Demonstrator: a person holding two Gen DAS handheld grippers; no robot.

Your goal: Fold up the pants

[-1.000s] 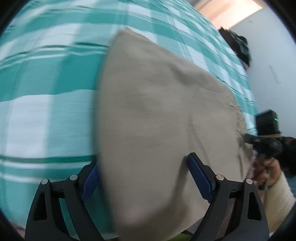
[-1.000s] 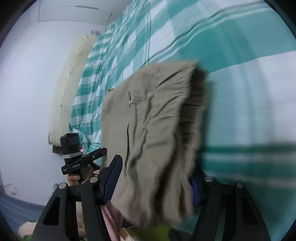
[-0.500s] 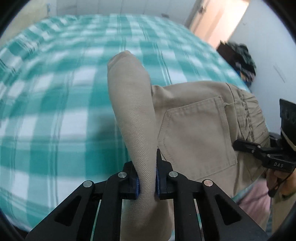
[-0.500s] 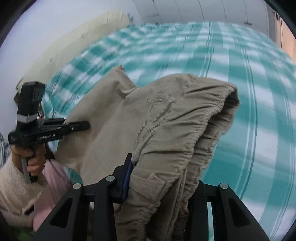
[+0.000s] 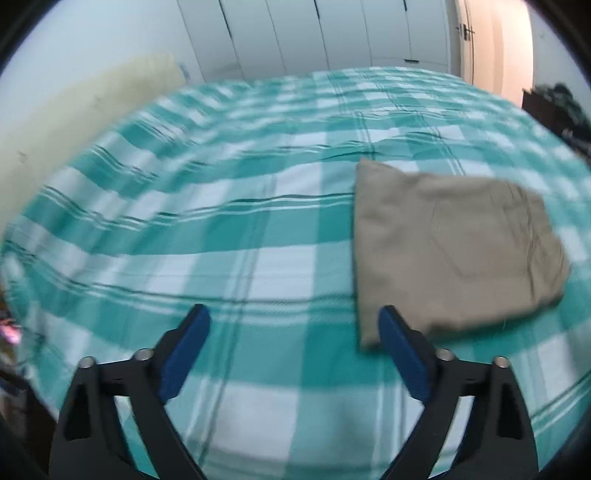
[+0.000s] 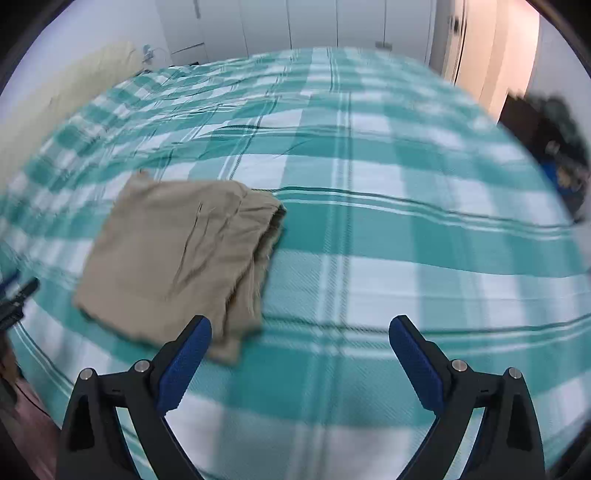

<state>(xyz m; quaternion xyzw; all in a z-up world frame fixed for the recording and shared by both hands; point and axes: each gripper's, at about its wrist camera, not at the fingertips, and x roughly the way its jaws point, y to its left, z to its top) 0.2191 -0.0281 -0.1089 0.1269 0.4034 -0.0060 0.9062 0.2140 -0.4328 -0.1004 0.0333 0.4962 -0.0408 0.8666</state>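
Observation:
The tan pants (image 5: 454, 254) lie folded in a flat rectangle on the green and white checked bed (image 5: 221, 229), back pocket up. In the left wrist view they sit to the right, just past my right finger. My left gripper (image 5: 291, 328) is open and empty above the bedspread. In the right wrist view the folded pants (image 6: 181, 258) lie to the left, waistband edge toward the middle of the bed. My right gripper (image 6: 301, 336) is open and empty, its left finger near the pants' near corner. The left gripper's tip shows at that view's left edge (image 6: 16, 299).
A cream headboard (image 5: 74, 110) runs along the bed's left side. White wardrobe doors (image 5: 314, 33) stand behind the bed, with a lit doorway (image 5: 495, 48) at the right. A dark pile of things (image 6: 554, 144) stands by the bed's right side.
Both grippers were shut on the pants half a second ago. Both have let go, opened and pulled back; the pants now lie folded flat on the bed.

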